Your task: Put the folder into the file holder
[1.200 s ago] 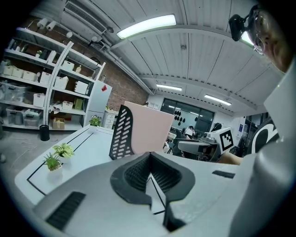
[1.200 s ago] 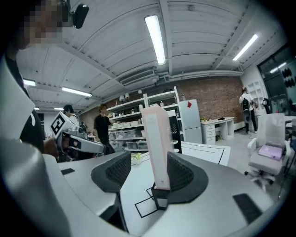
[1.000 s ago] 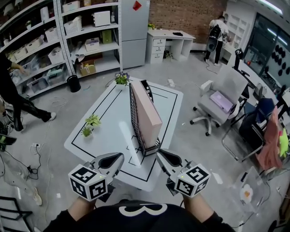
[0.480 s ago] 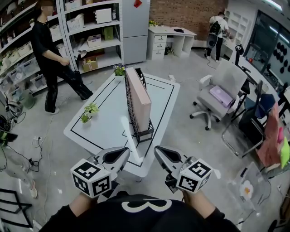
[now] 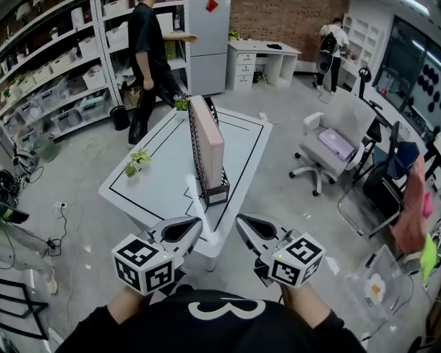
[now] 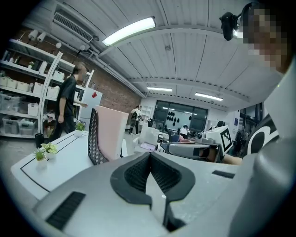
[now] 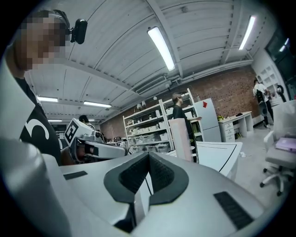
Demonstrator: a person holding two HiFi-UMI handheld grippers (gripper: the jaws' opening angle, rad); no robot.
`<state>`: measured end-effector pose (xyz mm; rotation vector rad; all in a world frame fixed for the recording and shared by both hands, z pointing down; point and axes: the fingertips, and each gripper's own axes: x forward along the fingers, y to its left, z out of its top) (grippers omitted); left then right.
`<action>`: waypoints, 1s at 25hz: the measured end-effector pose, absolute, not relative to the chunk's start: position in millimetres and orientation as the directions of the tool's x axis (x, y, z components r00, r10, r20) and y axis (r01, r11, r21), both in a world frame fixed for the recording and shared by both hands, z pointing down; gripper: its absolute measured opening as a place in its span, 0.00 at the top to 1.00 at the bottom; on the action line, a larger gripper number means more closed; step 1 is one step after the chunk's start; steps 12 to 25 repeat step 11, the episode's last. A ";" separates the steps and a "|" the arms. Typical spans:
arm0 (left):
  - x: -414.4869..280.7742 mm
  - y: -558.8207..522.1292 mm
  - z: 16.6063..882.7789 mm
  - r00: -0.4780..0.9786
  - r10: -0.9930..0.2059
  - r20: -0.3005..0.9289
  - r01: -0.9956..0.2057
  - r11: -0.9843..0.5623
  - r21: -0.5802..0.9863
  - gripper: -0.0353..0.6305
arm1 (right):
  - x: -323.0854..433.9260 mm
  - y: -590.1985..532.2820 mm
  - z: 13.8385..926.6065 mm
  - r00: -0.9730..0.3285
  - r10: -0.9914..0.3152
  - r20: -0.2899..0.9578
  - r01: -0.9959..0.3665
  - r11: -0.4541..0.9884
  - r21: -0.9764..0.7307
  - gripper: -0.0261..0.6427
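Fingers (image 6: 134,175) together and empty on left gripper (image 6: 149,154), right gripper (image 7: 149,156); folder (image 5: 207,134) within file holder (image 5: 215,194) clearest overhead.

We are in a lab workroom: storage shelves (image 5: 55,76) left of the counter (image 5: 162,180), office chair (image 5: 331,148) right, brick wall (image 5: 275,21) beyond.

No readable text, no labels, no numbers
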<state>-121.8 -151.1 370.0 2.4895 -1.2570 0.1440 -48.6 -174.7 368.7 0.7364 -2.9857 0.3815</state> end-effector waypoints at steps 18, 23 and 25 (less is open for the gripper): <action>-101.2 -129.4 368.9 0.598 -0.768 0.230 -0.800 -0.555 0.227 0.94 | -26.5 -153.9 363.3 -0.880 -0.468 0.079 -0.474 0.860 -0.191 0.96; -101.2 -129.4 368.9 0.598 -0.768 0.230 -0.800 -0.555 0.227 0.94 | -26.5 -153.9 363.3 -0.880 -0.468 0.079 -0.474 0.860 -0.191 0.96; -101.2 -129.4 368.9 0.598 -0.768 0.230 -0.800 -0.555 0.227 0.94 | -26.5 -153.9 363.3 -0.880 -0.468 0.079 -0.474 0.860 -0.191 0.96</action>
